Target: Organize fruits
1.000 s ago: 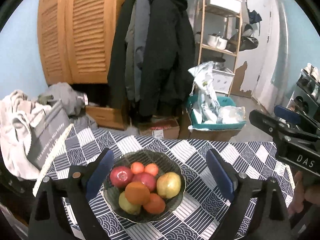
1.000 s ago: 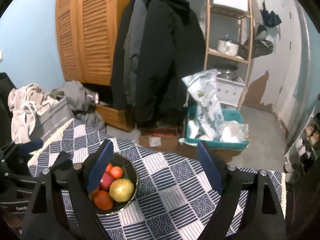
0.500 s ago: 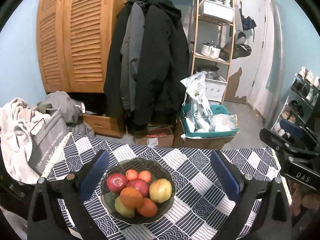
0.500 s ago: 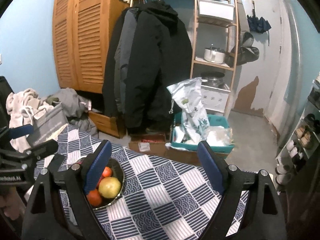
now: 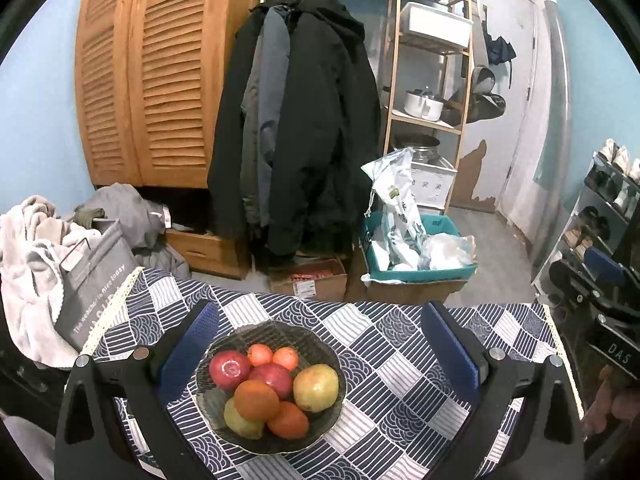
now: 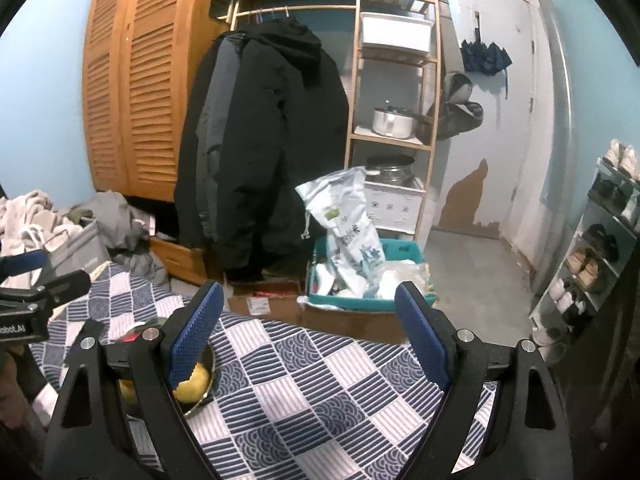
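A dark glass bowl stands on the blue-and-white checked tablecloth. It holds several fruits: a red apple, a yellow-green apple, an orange, small tangerines and a green pear. My left gripper hovers over the bowl, wide open, its blue pads either side and touching nothing. My right gripper is open over bare cloth to the bowl's right. In the right wrist view its left finger hides most of the bowl; only a yellow fruit shows.
A grey bag and heaped laundry sit at the table's left edge. Beyond the far edge, on the floor, are a teal crate and a cardboard box. Coats hang behind, and a shoe rack lines the right wall.
The left gripper's jaws spread wider and it drew back a little from the bowl. The right gripper swung right, so the bowl slid behind its left finger.
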`<move>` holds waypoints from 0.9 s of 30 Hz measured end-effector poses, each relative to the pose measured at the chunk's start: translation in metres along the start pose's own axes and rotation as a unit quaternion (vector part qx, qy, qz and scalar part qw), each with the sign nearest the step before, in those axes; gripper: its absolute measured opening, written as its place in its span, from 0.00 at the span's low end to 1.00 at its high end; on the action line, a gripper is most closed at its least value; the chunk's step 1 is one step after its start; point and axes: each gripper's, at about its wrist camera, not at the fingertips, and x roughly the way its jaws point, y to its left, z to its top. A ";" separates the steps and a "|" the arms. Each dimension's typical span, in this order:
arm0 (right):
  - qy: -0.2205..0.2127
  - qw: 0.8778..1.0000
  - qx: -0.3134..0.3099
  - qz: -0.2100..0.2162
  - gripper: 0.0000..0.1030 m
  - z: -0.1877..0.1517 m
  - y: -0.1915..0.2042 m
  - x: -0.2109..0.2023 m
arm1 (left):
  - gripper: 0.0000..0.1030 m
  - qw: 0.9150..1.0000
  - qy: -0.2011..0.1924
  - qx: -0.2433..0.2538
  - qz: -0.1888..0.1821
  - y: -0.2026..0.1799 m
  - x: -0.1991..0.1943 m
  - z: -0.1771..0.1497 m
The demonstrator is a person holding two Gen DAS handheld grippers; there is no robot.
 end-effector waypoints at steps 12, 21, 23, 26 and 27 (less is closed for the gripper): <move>0.002 1.000 0.000 -0.006 0.84 -0.004 -0.004 0.003 | 0.99 1.000 -0.016 -0.008 0.007 0.001 -0.004 0.002; 0.001 1.000 -0.002 -0.006 0.84 -0.005 -0.007 0.003 | 0.99 1.000 -0.022 -0.003 0.015 -0.001 -0.007 0.001; 0.000 1.000 -0.001 -0.006 0.84 -0.005 -0.006 0.003 | 0.99 1.000 -0.023 -0.004 0.016 -0.001 -0.007 0.002; 0.001 1.000 -0.001 -0.007 0.84 -0.006 -0.007 0.003 | 0.99 1.000 -0.024 -0.007 0.018 0.000 -0.008 0.002; 0.001 1.000 -0.002 -0.008 0.84 -0.006 -0.008 0.003 | 0.99 1.000 -0.023 -0.007 0.019 0.000 -0.008 0.002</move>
